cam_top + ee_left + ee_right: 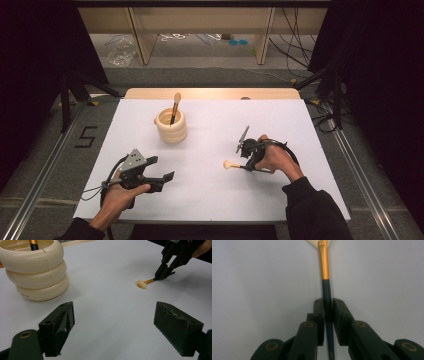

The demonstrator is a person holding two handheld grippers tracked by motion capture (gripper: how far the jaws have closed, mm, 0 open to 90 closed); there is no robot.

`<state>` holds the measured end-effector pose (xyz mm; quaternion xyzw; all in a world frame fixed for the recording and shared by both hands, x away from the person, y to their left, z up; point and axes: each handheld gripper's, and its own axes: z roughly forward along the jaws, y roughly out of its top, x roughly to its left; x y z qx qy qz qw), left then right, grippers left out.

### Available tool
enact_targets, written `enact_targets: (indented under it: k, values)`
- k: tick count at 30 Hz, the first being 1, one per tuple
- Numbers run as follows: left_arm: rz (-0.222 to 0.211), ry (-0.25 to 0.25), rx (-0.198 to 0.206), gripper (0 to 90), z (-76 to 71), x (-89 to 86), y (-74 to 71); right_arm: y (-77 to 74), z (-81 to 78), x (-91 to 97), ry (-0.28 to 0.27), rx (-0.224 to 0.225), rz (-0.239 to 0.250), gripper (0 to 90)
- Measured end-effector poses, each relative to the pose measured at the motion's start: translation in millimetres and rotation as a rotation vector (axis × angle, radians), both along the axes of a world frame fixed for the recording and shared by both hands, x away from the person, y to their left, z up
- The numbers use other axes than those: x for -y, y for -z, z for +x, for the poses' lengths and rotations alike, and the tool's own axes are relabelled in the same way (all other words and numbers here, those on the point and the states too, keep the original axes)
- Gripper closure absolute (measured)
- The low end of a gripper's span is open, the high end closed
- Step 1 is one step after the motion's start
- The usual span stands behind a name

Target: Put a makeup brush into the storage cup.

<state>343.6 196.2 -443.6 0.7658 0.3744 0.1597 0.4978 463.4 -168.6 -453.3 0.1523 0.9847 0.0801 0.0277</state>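
A makeup brush with a dark handle, gold ferrule and cream bristles lies on the white table. My right gripper is shut on its handle, jaws pressed to both sides. From the left gripper view the same brush points left out of the right gripper. A cream ribbed holder stands at the table's back middle with another brush upright in it. My left gripper hovers open at the front left, its fingers wide apart with nothing between them.
The white table rests on a wooden top whose far edge shows behind it. The cream holder stands close ahead of the left gripper. Dark frames, cables and shelving ring the table.
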Motion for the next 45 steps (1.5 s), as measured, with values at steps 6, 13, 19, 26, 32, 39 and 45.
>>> enact_targets:
  k: [6, 13, 19, 26, 32, 39, 45]
  values:
    - [0.0, 0.0, 0.0, 16.7, -0.1, 0.0, 0.0, -0.1, -0.6, -1.8, -0.001, 0.001, -0.011, 82.6]
    - [-0.001, -0.003, 0.001, 16.7, -0.2, 0.1, -0.2, -0.6, -1.6, -3.5, -0.004, 0.005, -0.026, 83.0]
    - [-0.004, -0.003, 0.002, 17.0, 0.0, -0.4, -0.2, -0.8, -2.5, -4.0, -0.018, 0.014, -0.026, 83.1]
    - [-0.003, -0.006, 0.002, 17.1, -0.2, -0.5, -0.6, -2.6, -2.4, -4.5, -0.032, 0.023, -0.009, 83.2]
    - [-0.003, -0.006, 0.002, 17.1, -0.2, -0.6, -0.7, -8.8, -2.1, -3.4, -0.028, 0.052, 0.017, 83.2]
    - [-0.004, -0.006, 0.002, 17.2, 0.0, -0.7, -0.6, -15.7, -3.0, -1.2, 0.022, 0.07, 0.084, 83.2]
    - [-0.006, -0.006, 0.003, 17.2, 0.2, -0.7, -0.5, -22.3, -0.7, 4.3, 0.03, 0.089, 0.136, 83.2]
